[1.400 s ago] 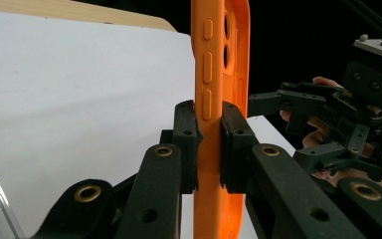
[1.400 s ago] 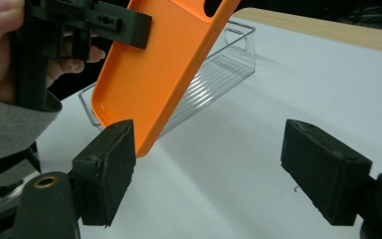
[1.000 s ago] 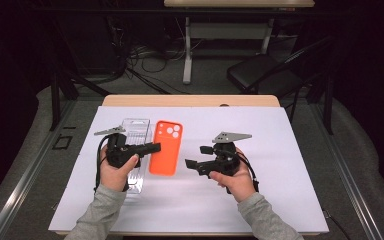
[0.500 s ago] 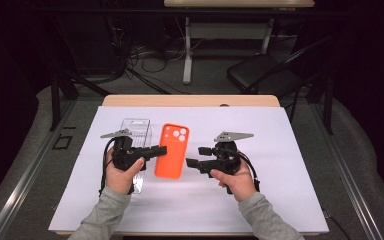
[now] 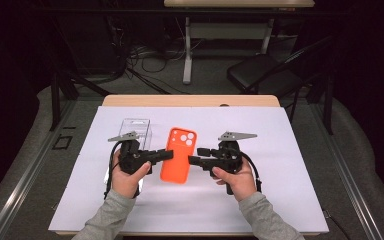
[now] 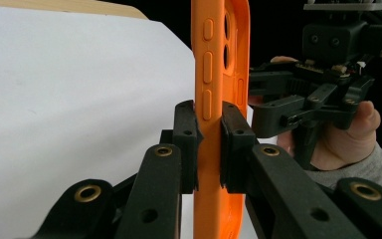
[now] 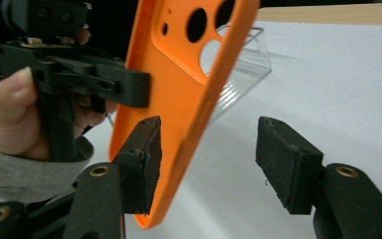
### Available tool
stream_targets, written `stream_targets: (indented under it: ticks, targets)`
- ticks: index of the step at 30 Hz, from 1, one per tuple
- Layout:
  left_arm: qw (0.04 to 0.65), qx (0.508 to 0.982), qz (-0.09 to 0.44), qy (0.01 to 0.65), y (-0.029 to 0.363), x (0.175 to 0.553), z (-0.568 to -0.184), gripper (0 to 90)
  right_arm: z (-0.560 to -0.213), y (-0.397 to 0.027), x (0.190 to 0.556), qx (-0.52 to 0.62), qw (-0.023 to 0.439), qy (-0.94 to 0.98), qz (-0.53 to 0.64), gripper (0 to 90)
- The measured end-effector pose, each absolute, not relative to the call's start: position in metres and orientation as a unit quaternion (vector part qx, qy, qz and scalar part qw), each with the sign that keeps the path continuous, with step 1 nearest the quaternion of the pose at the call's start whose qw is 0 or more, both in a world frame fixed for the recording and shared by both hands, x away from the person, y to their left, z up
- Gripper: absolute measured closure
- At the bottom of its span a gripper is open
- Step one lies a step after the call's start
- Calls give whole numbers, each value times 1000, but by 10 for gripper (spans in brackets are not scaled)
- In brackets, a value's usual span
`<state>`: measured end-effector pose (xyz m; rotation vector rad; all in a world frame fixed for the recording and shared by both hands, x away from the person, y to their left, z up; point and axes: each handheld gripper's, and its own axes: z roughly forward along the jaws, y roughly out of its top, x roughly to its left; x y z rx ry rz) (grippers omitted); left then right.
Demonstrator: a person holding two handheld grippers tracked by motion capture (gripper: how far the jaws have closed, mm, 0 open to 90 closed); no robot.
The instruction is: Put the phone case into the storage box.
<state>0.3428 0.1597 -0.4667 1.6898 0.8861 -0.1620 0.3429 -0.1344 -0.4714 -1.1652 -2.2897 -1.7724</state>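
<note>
Two handheld grippers meet over the middle of the white sheet that covers the table (image 5: 290, 150), and between them hangs the orange soft-plastic phone case (image 5: 179, 156) with its round camera cut-outs at the far end. The left gripper (image 6: 209, 144) is clamped on the case's left side edge, pads pressing both faces just below the moulded side buttons, so the case is held clear of the sheet. The right gripper (image 7: 206, 162) has just been closing: its jaws stand apart with the case's right edge between them, one pad against or just beside the back face and the other well clear, so no grip is made there yet. To finish this step well, the right hand (image 5: 235, 177) should probably slide a little deeper so both pads land on the flat rim rather than the curved lip, then close squarely while the left hand (image 5: 127, 177) stays still; a skewed bite could twist the flexible shell or pry it from the left pads. The clear plastic box (image 5: 135, 131) lies on the sheet just left of the case, beyond the left gripper.
</note>
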Motion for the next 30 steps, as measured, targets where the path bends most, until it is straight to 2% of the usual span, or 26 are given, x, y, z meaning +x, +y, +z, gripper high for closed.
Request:
stream_targets:
  ticks: [12, 20, 30]
  targets:
    - [577, 726, -70, 368, 152, 339, -469, 810, -471, -133, 339, -378, 15, -732, -567, 436]
    - [578, 726, -70, 366, 149, 337, -469, 810, -472, -134, 340, -380, 26, -727, -571, 475]
    - [577, 728, -71, 362, 146, 335, -470, 810, -475, -134, 340, -382, 42, -725, -571, 565]
